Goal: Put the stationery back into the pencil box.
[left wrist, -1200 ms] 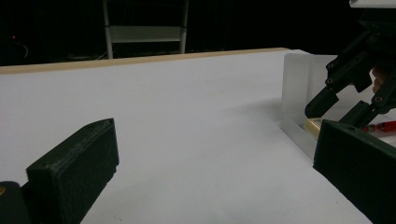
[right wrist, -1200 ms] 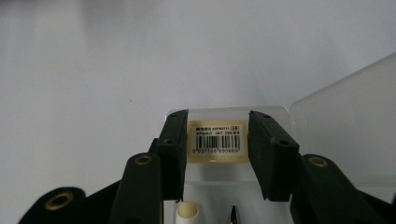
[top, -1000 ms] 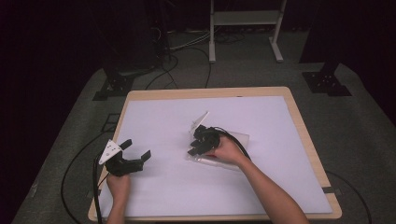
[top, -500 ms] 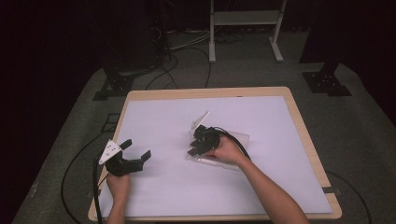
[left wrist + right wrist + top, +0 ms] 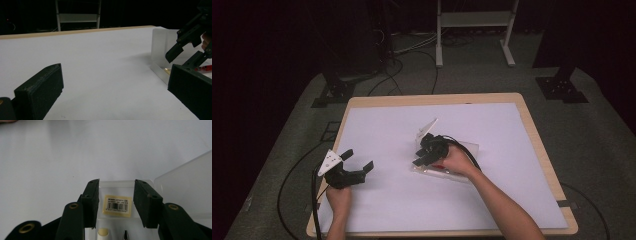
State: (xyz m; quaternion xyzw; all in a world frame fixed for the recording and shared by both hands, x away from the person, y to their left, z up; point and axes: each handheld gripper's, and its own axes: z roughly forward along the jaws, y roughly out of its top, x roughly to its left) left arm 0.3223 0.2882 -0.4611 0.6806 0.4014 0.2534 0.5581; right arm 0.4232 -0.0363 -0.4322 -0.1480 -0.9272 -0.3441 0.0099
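**Right jaws widen over the open pen case**

Nothing on the table has shifted since the earlier frames; both hands sit where they were, and the one change is at the right gripper, whose jaws have just been opening, with only the case floor beneath them and nothing pinched.

At the near left of the white-topped wooden table (image 5: 522,200), the left gripper (image 5: 357,162) rests with jaws spread and empty, pointing right toward the case and well apart from it.

Near the table's middle lies the clear plastic pen case (image 5: 464,150), its long axis running from centre out to the right, its hinged lid (image 5: 428,127) standing up on the far side. The right gripper (image 5: 426,154) hangs over its left end, released, jaws straddling the yellow barcode label (image 5: 117,205) on the case floor. Just nearer the hand lie a white pen tip (image 5: 104,233) and a silver pen tip (image 5: 126,235), so the right hand is by far the closer one, and I judge its next reach is short and downward.
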